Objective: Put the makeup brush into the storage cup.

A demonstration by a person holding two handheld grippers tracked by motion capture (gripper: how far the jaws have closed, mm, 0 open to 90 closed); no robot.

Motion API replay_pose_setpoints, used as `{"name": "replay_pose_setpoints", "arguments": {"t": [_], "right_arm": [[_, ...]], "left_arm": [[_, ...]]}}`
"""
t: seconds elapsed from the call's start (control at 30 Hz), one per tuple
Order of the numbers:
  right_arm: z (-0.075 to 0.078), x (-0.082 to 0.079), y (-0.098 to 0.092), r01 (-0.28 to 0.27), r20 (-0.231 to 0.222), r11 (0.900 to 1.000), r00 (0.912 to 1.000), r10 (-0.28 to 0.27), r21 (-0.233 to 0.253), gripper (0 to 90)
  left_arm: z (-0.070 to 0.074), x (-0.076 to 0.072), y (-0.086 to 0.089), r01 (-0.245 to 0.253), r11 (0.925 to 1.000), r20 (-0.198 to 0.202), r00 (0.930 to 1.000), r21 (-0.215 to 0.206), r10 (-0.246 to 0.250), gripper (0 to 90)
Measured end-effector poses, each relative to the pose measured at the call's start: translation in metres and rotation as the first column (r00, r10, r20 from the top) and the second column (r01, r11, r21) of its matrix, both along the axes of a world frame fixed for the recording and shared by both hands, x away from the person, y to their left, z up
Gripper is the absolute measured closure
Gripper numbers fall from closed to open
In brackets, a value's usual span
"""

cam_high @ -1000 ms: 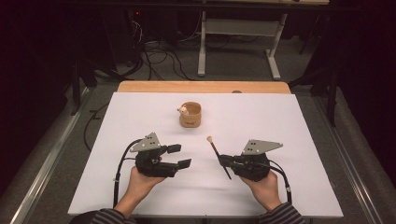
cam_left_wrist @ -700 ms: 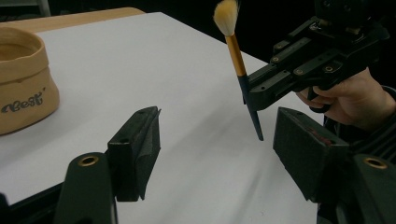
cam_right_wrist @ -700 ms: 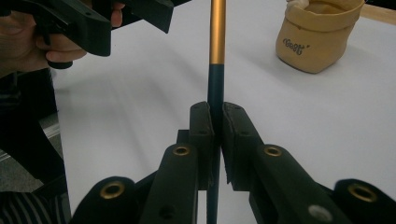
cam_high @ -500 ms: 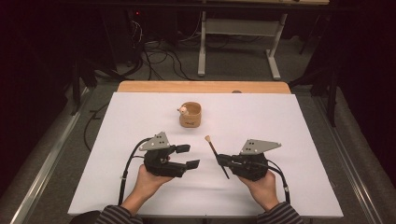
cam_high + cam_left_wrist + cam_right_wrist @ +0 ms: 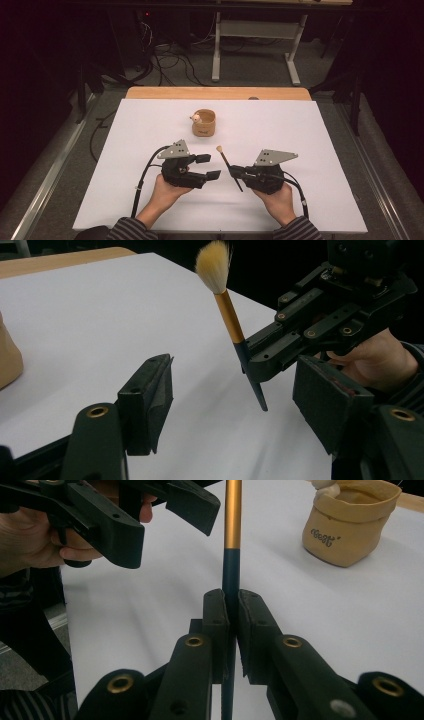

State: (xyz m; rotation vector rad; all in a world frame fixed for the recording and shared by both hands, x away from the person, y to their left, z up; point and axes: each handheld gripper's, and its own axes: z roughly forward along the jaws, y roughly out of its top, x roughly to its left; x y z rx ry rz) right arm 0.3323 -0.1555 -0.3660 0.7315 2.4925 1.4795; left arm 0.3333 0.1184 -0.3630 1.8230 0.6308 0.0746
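- On the near part of the white table (image 5: 150, 130), two hands hold two grippers, side by side and a little apart.
- Right gripper (image 5: 235, 172): its jaws are squeezed tight on a brush (image 5: 228, 167). The jaws pinch the dark part of the handle.
- From the right gripper view, the brush (image 5: 232, 545) stands straight up between the jaws. Its top is cut off at the edge, so the hairs are hidden there.
- From the left gripper view, the brush (image 5: 227, 315) leans, with its pale fluffy hairs at the top and a gold band under them. Its dark pointed end hangs just over the table.
- Left gripper (image 5: 209, 167): its jaws are spread wide with nothing between them. They point right, at the brush, and are near it but not touching.
- Farther away, near the middle of the table, sits a small tan bag (image 5: 203, 123). Something pale pokes out of its top, but it is too small to tell what it is.
- There is writing on the bag (image 5: 345, 525) in the right gripper view, too blurry to read.
- Beyond the table the room is dark, and the cables and legs there are hard to make out.
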Motion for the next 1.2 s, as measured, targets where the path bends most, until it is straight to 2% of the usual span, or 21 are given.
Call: {"name": "replay_pose_setpoints", "arguments": {"t": [0.2, 0.7, 0.87, 1.0, 1.2], "right_arm": [[0.0, -0.001, 0.004, -0.011, 0.007, 1.0, 0.9999, 0.011, -0.001, 85.5], [0.002, -0.002, 0.013, -0.029, 0.014, 1.0, 0.9995, 0.029, 0.002, 85.4], [0.001, -0.002, 0.016, -0.035, 0.012, 0.999, 0.9993, 0.035, 0.002, 85.4], [0.002, -0.003, 0.019, -0.044, 0.017, 0.999, 0.9989, 0.044, 0.002, 85.4], [0.001, -0.003, 0.022, -0.049, 0.01, 0.999, 0.9987, 0.049, 0.001, 85.5]], "left_arm": [[-0.001, 0.0, -0.001, 0.003, 1.0, -0.001, 1.0, 0.004, -0.003, 34.4], [-0.001, 0.001, -0.002, 0.003, 0.9998, -0.01, 0.9999, -0.021, -0.004, 35.8], [-0.001, 0.002, -0.003, 0.005, 0.9991, -0.033, 0.9994, -0.041, -0.007, 41.2], [-0.001, 0.001, -0.003, 0.004, 0.9991, -0.026, 0.9997, -0.042, -0.005, 44.8], [-0.001, 0.003, -0.002, 0.004, 0.9981, -0.038, 0.9993, -0.061, -0.007, 51.5]]}}
